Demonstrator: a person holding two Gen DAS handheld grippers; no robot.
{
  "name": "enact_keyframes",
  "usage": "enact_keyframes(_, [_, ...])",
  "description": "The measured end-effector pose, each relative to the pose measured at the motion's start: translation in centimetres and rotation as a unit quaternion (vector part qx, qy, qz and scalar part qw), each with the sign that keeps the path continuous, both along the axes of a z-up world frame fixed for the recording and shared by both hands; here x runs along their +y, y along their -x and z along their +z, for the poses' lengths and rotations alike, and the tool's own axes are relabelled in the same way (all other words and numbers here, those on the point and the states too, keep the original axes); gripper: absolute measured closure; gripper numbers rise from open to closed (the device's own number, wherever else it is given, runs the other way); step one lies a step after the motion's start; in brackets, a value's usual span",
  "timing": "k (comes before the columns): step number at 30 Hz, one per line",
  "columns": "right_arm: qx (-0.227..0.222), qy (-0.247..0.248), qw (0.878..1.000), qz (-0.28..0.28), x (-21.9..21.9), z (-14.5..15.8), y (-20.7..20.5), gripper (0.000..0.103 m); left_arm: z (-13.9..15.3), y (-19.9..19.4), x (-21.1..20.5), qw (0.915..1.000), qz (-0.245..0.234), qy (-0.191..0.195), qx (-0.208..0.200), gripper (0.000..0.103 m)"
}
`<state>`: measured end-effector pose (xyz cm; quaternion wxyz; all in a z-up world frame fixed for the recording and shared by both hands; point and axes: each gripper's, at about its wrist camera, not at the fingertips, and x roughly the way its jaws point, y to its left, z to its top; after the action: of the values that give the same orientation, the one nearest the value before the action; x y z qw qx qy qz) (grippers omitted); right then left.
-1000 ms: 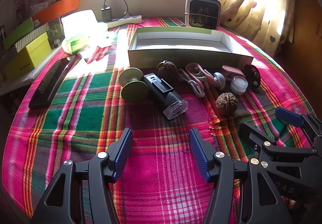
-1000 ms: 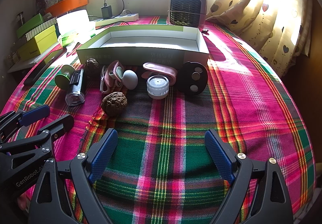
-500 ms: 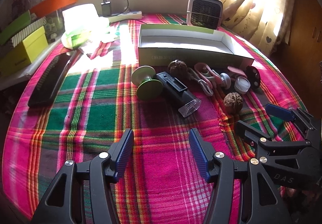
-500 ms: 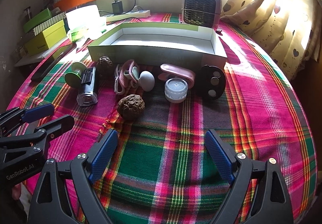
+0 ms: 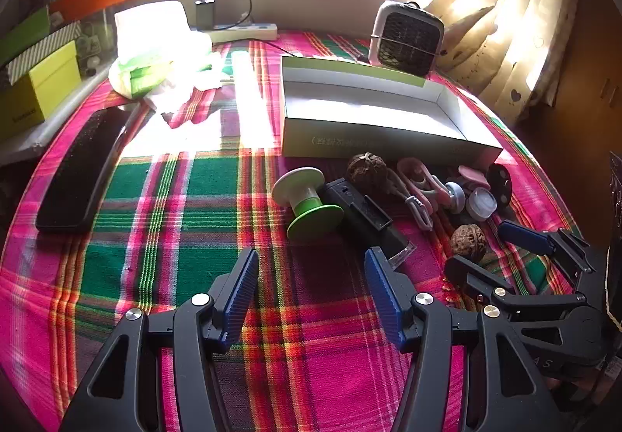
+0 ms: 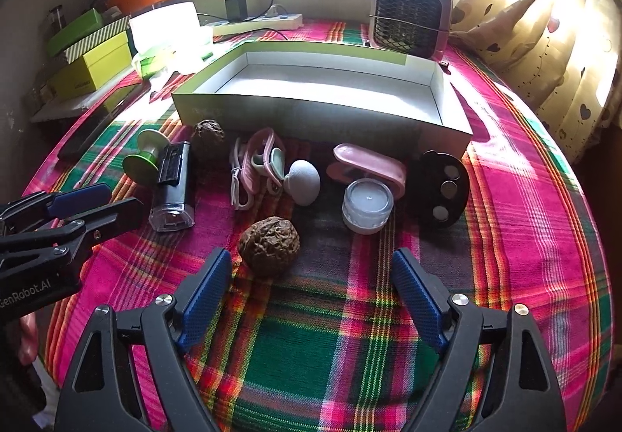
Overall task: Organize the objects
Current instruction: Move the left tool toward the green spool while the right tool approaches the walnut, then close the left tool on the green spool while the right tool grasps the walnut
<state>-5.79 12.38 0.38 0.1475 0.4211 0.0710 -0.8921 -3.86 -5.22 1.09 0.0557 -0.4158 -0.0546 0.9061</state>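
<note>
The right gripper (image 6: 311, 276) has its fingers spread wide with nothing between the pads, low over the plaid tablecloth (image 6: 525, 237). Just ahead of its left finger (image 6: 206, 288) lies a walnut (image 6: 269, 242), close to the fingertip but apart from it. Further ahead, slightly right, sits a small clear round jar (image 6: 367, 203), touching a pink oblong case (image 6: 369, 166) behind it; beside these to the right lies a black oval disc (image 6: 443, 187) with three round metal spots. Ahead to the left rest a grey egg-shaped piece (image 6: 303, 181) and a tangle of pink loops with a white cord (image 6: 256, 168). Beyond all of these stands the open white box (image 6: 318, 117), its near wall facing the gripper and its floor bare.

The left gripper (image 5: 311, 282) is also spread open and holds nothing, though less widely than the right. The tip of its right finger (image 5: 383, 296) sits at the clear end of a black device (image 5: 361, 214); whether they touch I cannot tell. Ahead of the gap lies a green-and-white spool (image 5: 307, 201) on its side, against the black device. A second walnut (image 5: 367, 169) sits beyond the device, near the box wall. Far to the left lies a long black comb-like bar (image 5: 81, 168). Behind the box stands a small fan heater (image 5: 408, 37).
</note>
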Motion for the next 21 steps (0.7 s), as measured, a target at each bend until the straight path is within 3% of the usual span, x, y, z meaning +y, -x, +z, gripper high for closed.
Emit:
enact_keyframes(13, [0.007, 0.001, 1.000, 0.010, -0.3, 0.2, 0.4, 0.042, -0.3, 2.4, -1.1, 0.9999, 0.009, -0.008, -0.008, 0.047])
enact_keyframes(17, [0.010, 0.000, 1.000, 0.013, -0.4, 0.3, 0.4, 0.054, -0.4, 2.7, -1.0, 0.9999, 0.005, -0.008, -0.006, 0.048])
enact_keyframes(21, [0.011, 0.002, 1.000, 0.018, -0.6, 0.4, 0.3, 0.060, -0.3, 3.1, -1.1, 0.9999, 0.005, -0.011, -0.003, 0.057])
